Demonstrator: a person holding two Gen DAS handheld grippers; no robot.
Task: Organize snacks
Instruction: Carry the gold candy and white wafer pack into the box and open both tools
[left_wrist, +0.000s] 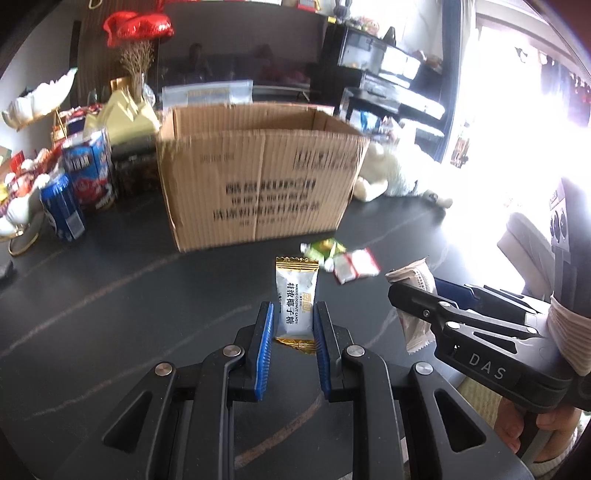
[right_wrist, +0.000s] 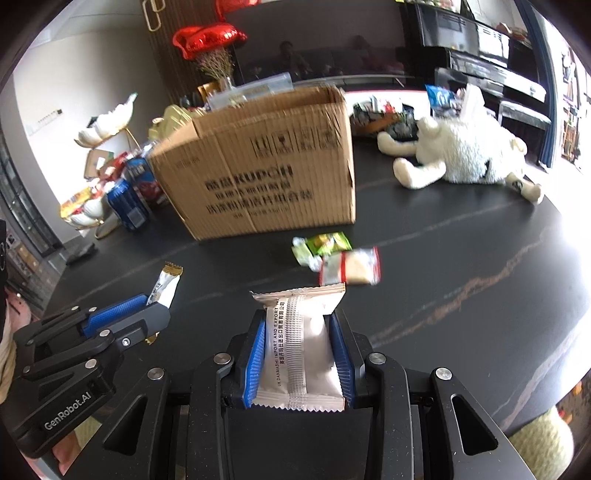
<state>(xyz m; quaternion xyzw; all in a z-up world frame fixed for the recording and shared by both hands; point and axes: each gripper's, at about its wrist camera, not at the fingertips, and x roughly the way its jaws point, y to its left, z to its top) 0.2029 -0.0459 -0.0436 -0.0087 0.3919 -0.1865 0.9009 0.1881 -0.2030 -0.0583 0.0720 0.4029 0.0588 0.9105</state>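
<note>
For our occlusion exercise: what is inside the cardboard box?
Only the bare inner walls near the rim of the cardboard box show. Its front wall hides the floor and any contents from both cameras.

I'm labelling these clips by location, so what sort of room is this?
Most likely a home living or dining room. An upright black piano stands along the far wall, a white plush toy lies on the dark table, and red foil balloons sit above a vase of dried flowers.

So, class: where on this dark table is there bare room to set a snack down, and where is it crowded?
Bare table lies right of the red-striped packet, before the plush toy. Another patch lies between the blue can and the cardboard box. Crowded: behind the can.
</note>
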